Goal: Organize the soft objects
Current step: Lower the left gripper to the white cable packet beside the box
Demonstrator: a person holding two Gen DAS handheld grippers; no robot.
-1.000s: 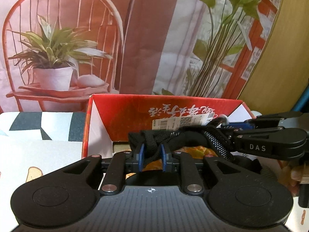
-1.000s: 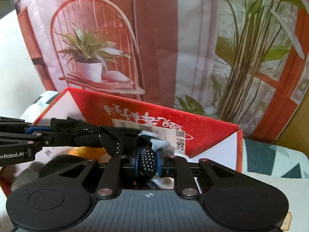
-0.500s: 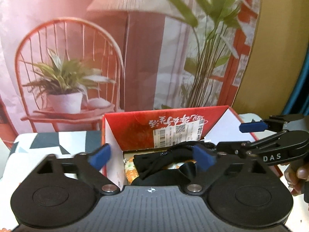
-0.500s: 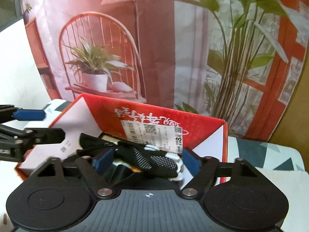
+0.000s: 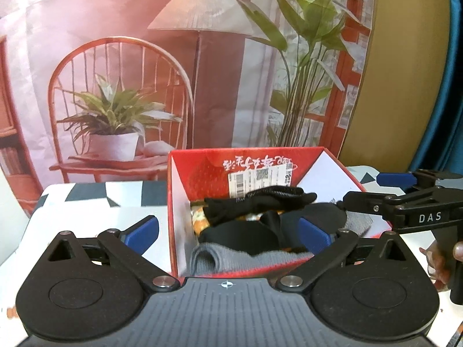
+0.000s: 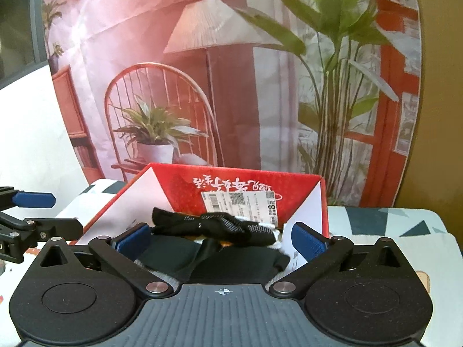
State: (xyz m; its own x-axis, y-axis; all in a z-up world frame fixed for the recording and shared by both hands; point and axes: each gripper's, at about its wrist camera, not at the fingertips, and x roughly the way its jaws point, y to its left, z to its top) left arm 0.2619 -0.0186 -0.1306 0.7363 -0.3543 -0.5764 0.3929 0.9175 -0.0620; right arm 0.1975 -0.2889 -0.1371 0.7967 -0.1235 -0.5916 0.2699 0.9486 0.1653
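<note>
L wrist: left tool wide open, nothing held; black glove lies atop clothes in red box, grey fabric at near edge.
R wrist: right tool wide open, empty; glove in box on tabletop.

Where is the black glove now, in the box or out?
In. The black glove lies on other soft things inside the red box; no claw holds it.
</note>
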